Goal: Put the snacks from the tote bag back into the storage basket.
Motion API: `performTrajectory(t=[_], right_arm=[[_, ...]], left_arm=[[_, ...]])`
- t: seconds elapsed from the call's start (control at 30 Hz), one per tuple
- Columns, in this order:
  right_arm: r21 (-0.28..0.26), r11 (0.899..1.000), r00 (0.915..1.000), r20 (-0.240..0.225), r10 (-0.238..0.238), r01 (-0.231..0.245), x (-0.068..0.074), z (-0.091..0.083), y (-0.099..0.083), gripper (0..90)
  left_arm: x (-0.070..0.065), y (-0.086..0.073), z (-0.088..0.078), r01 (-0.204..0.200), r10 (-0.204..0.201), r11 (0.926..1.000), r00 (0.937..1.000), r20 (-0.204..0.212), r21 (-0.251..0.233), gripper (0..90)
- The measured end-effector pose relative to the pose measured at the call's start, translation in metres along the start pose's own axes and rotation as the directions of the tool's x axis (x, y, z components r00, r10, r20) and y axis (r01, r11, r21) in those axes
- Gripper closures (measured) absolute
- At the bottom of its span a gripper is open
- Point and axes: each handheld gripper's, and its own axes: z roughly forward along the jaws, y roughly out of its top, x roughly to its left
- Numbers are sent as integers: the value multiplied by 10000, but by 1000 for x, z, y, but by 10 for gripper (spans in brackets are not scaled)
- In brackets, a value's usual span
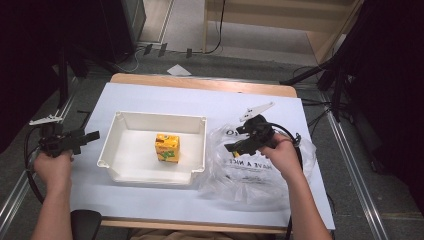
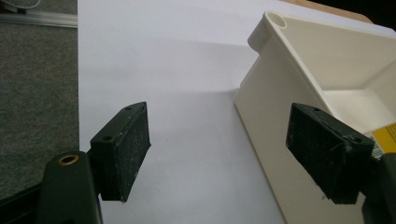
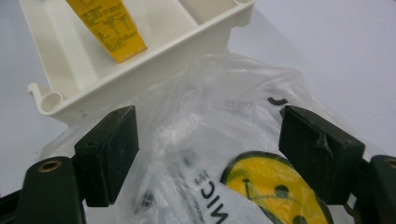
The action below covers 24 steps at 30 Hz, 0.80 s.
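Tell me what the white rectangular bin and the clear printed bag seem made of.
White rectangular bin: likely rigid moulded plastic, matte, with rolled rim and rounded corners. Clear printed bag: thin plastic film, glossy; it crinkles and the surface under it shows through.

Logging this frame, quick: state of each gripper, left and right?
Left gripper: open, holding nothing, beside the white tray.
Right gripper: open, holding nothing, over the plastic bag.

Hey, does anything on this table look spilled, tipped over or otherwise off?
Nothing stands out. The yellow carton stands upright inside the white bin, and nothing has spilled. The clear plastic bag lies crumpled beside the bin, as a loose bag would. The right gripper hovers over it, open.
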Motion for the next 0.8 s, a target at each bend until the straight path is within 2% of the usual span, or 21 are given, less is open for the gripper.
performTrajectory(t=[0.23, 0.4, 0.8], right_arm=[[-48, 9988, 9987, 125, 497, -497, -17, -1, -11, 212], [133, 9968, 9966, 250, 783, -787, -25, 2, -18, 212], [232, 9961, 9962, 229, 843, -849, -28, 5, -18, 214]], left_arm=[[0, 0, 3, 81, -82, 9999, 9999, 63, 121, 228], [0, 0, 6, 114, -117, 9993, 9999, 77, 359, 227], [0, -1, 7, 130, -134, 9984, 9999, 59, 544, 228]])
